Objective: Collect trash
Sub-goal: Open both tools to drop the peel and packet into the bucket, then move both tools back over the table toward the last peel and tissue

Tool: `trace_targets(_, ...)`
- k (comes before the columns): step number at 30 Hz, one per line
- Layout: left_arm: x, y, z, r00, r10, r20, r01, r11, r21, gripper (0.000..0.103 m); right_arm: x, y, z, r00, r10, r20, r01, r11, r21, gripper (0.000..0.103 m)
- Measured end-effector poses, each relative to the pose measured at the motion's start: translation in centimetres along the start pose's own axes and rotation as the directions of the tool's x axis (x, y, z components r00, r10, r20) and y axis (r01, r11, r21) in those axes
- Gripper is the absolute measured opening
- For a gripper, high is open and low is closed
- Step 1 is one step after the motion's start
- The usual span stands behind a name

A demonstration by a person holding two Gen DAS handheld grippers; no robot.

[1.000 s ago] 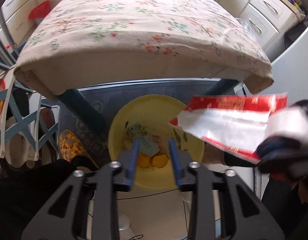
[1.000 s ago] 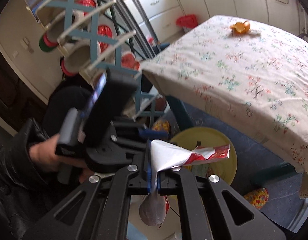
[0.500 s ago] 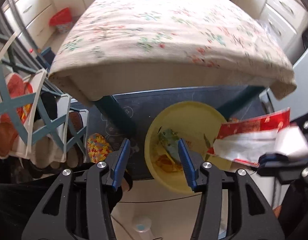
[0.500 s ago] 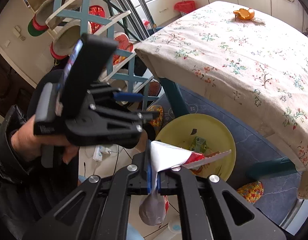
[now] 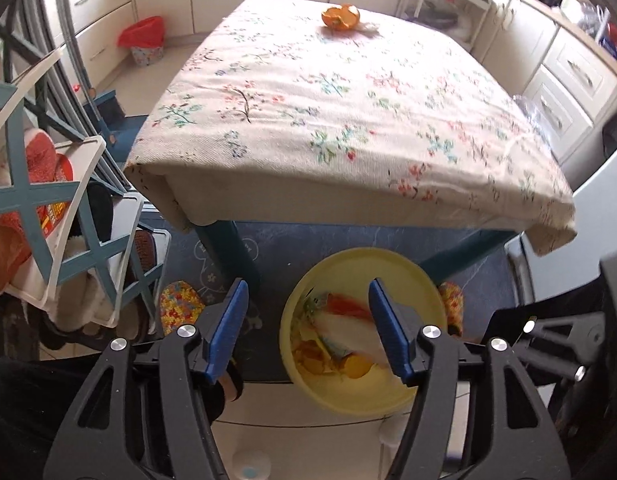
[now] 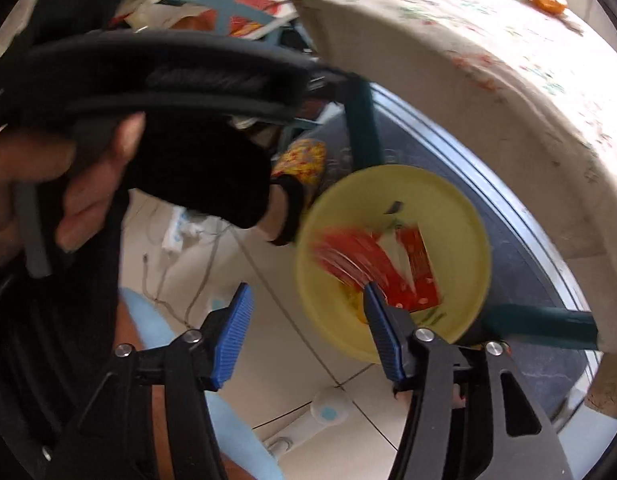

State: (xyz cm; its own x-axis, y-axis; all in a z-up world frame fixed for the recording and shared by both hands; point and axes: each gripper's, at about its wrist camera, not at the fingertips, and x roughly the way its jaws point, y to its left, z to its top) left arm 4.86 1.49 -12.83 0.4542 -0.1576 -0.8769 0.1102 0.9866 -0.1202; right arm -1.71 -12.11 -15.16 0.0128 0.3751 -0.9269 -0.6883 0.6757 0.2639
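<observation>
Below, one yellow bowl (image 5: 428, 288) holding one red wrapper (image 6: 412, 272), one orange peel (image 5: 340, 18) on table, both grippers' jaws just opened wide, empty.

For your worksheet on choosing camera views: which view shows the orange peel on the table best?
The left wrist view: the orange peel sits sharp and unobstructed on the flowered tablecloth. The right wrist view shows it only small and blurred at the frame's edge.

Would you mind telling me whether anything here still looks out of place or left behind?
One thing stands out: the orange peel lies alone at the far end of the flowered tablecloth, not with the other rubbish. The red and white wrapper is in the yellow bowl on the floor, and nothing looks spilled around it.
</observation>
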Motion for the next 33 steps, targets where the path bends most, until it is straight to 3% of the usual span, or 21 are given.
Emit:
trace_targets(1,-0.1,0.1,0.1,1.0,-0.005,0.007,0.005,1.0,-0.008,0.061,0.0,0.1,0.0,1.0,-0.003,-0.002,0.003,1.0,-0.004,0.066)
trace_targets(4,-0.4,0.1,0.1,1.0,0.002,0.027,-0.002,1.0,-0.011,0.063,0.0,-0.4,0.0,1.0,-0.029,-0.006,0.029,0.999,0.022,0.066)
trace_targets(7,-0.6,0.3,0.2,0.999,0.006,0.043,-0.005,1.0,-0.02,0.063,-1.0,-1.1,0.0,0.998,-0.046,0.039,0.044,0.997,0.061,0.069)
trace_targets(13,-1.2,0.6,0.5,0.996,0.028,0.082,-0.025,0.999,-0.038,0.071,-3.1,-4.1,0.2,0.975,-0.192,0.114,0.167,0.965,0.204,0.075)
trace_targets(23,-2.0,0.8,0.8,0.988,0.069,0.137,-0.061,0.996,-0.062,0.09,-7.2,-7.1,0.0,0.923,-0.274,0.27,0.158,0.91,0.382,0.083)
trace_targets(33,-2.7,0.7,0.9,0.98,0.081,0.183,-0.067,0.994,-0.081,0.095,-9.4,-7.9,-0.6,0.881,-0.308,0.358,0.127,0.884,0.449,0.083)
